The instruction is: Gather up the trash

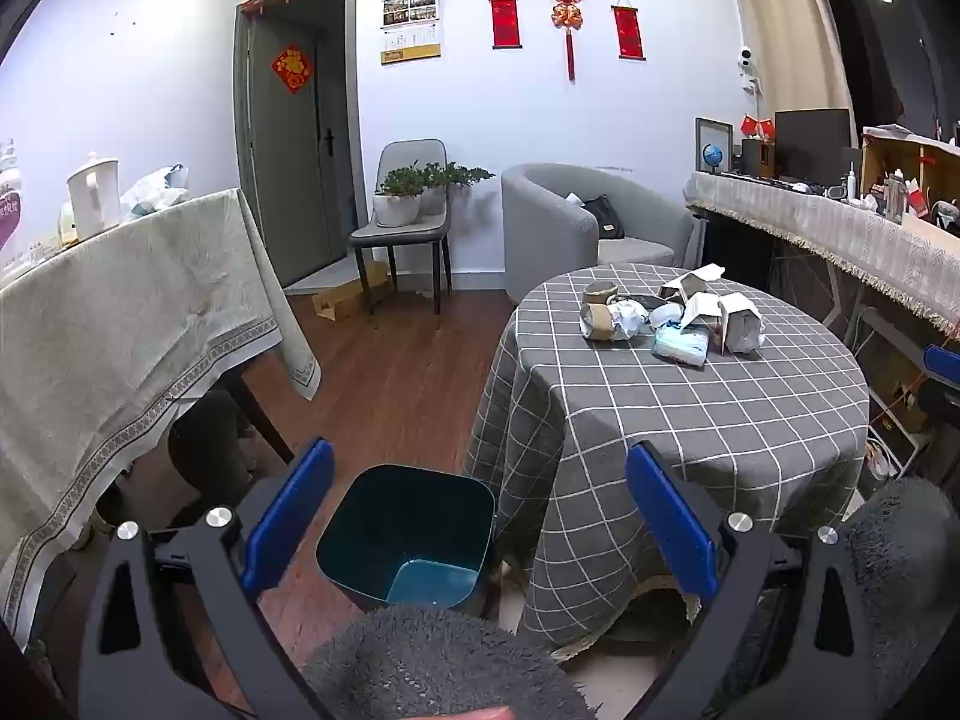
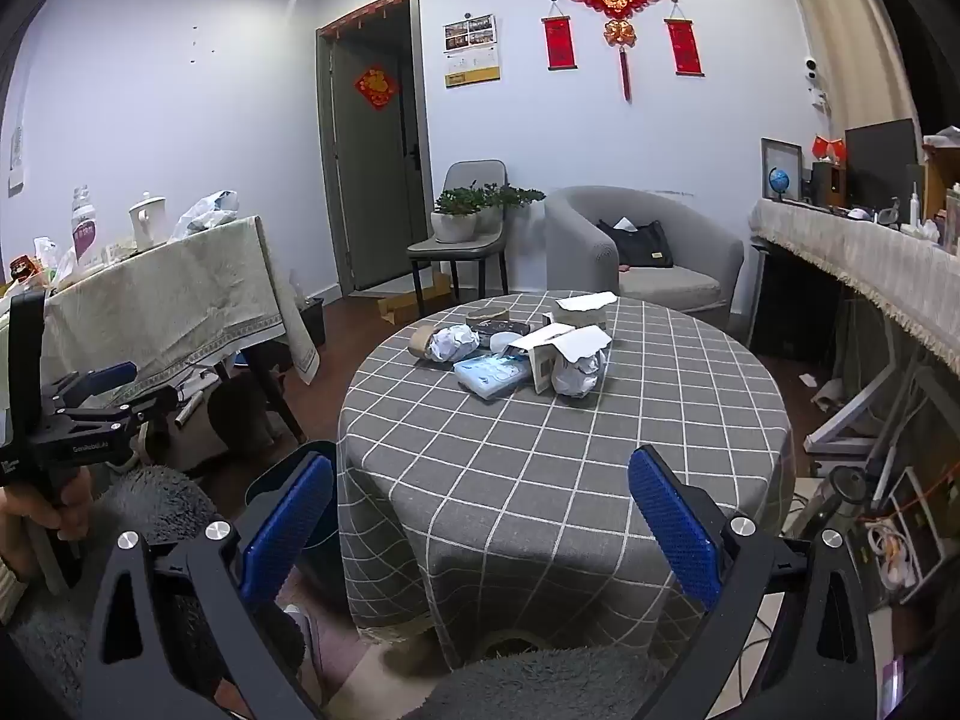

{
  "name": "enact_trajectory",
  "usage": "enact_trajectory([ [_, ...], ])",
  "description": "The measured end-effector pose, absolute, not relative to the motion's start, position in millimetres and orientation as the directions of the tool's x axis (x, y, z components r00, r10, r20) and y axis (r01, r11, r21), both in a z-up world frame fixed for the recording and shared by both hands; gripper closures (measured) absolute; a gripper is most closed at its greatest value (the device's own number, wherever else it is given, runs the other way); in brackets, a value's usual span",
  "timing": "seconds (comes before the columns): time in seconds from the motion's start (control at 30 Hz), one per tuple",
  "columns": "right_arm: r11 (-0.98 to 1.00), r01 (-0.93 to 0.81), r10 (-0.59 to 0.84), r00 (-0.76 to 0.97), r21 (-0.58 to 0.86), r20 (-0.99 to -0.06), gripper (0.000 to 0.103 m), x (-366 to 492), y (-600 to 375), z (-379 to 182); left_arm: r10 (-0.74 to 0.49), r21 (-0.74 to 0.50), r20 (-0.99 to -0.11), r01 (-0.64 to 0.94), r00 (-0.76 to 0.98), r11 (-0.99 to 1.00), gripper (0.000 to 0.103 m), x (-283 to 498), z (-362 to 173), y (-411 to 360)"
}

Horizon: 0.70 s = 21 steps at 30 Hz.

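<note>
A pile of trash (image 1: 672, 312) lies on the far part of a round table with a grey checked cloth (image 1: 720, 420): cardboard rolls, crumpled paper, opened white boxes and a blue tissue pack (image 1: 681, 345). The right wrist view shows the same pile (image 2: 522, 348) on the table (image 2: 540, 462). A dark teal bin (image 1: 408, 534) stands open and empty on the floor left of the table. My left gripper (image 1: 477, 516) is open and empty, above the bin. My right gripper (image 2: 480, 522) is open and empty before the table's near edge. The left gripper shows at the left of the right wrist view (image 2: 90, 402).
A cloth-covered table (image 1: 120, 324) with a white kettle stands at left. A grey chair (image 1: 408, 222) holding potted plants and a grey armchair (image 1: 576, 228) stand at the back wall. A long cluttered counter (image 1: 840, 222) runs along the right. The floor is wood.
</note>
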State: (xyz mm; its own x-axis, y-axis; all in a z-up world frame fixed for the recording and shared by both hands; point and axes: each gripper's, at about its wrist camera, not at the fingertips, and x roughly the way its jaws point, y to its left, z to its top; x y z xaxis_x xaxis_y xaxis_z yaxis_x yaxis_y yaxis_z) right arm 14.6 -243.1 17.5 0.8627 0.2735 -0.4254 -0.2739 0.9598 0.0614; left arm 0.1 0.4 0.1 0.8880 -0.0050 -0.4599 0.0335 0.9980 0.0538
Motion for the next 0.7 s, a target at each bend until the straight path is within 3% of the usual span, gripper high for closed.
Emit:
enact_trajectory([
  [0.7, 0.960, -0.273, 0.272, 0.861, 0.062, -0.429, 0.003, 15.5, -243.9, 17.0, -0.007, 0.050, -0.461, 0.034, 0.888, 0.998, 0.003, 0.2, 0.1, 0.7],
])
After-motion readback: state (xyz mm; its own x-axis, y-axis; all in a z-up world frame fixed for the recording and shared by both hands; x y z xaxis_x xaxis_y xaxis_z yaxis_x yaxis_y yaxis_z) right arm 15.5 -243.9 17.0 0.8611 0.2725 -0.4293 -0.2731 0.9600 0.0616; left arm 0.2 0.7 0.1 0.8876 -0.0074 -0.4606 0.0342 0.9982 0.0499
